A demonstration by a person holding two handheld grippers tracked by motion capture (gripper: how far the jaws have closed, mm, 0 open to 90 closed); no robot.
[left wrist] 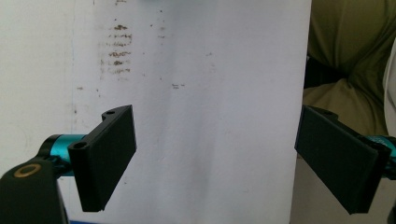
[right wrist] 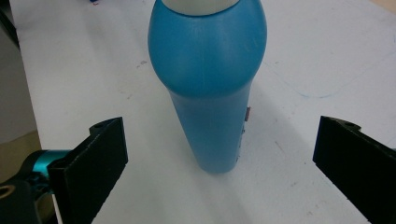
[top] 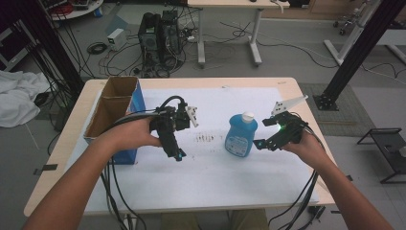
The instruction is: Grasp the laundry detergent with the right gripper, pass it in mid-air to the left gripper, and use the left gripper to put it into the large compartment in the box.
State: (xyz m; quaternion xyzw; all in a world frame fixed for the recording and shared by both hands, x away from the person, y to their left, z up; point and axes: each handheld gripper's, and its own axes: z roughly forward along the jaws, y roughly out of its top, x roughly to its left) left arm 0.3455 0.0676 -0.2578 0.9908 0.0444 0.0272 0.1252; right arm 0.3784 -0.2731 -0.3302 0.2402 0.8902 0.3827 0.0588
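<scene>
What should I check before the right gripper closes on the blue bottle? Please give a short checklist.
1. Right gripper jaws open wider than the bottle: ok.
2. Blue bottle centred between the jaws: ok.
3. Bottle upright on the white sheet: ok.
4. White cap in place: ok; whether it is tight: cannot tell.
5. Jaws far enough forward around the bottle: not ok, it stands ahead of them.
6. Left gripper away from the bottle: ok.

The left claw (left wrist: 215, 158) gapes wide over a stained white sheet (left wrist: 196, 70).
</scene>
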